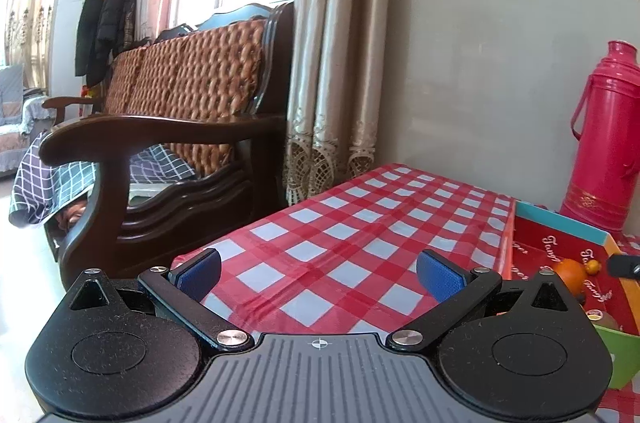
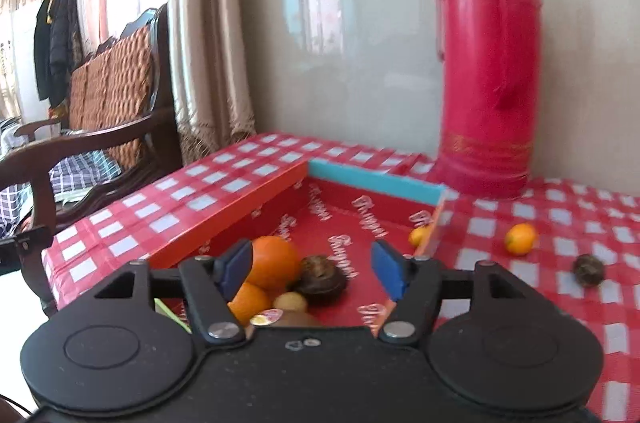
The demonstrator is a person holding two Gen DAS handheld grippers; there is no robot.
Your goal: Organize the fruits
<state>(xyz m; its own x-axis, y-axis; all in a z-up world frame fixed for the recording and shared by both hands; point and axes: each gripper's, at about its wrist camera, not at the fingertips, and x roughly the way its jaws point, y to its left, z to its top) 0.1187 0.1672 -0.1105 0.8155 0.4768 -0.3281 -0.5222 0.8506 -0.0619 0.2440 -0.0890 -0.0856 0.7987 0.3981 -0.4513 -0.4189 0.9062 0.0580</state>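
Observation:
A red cardboard box (image 2: 224, 215) lies on the checked tablecloth. Inside it are a large orange (image 2: 276, 261), a smaller orange (image 2: 250, 303), a dark brown fruit (image 2: 322, 281), a pale small fruit (image 2: 290, 303) and a small orange fruit (image 2: 418, 235) at the far right wall. My right gripper (image 2: 316, 269) is open and empty, above the fruits in the box. On the cloth right of the box lie a small orange (image 2: 520, 239) and a dark round fruit (image 2: 588, 269). My left gripper (image 1: 320, 275) is open and empty over the cloth, left of the box (image 1: 560, 251).
A tall pink thermos (image 2: 488, 71) stands behind the box by the wall; it also shows in the left wrist view (image 1: 604, 135). A green container (image 1: 618, 355) sits at the box's near side. A dark wooden sofa (image 1: 168, 143) stands past the table's left edge.

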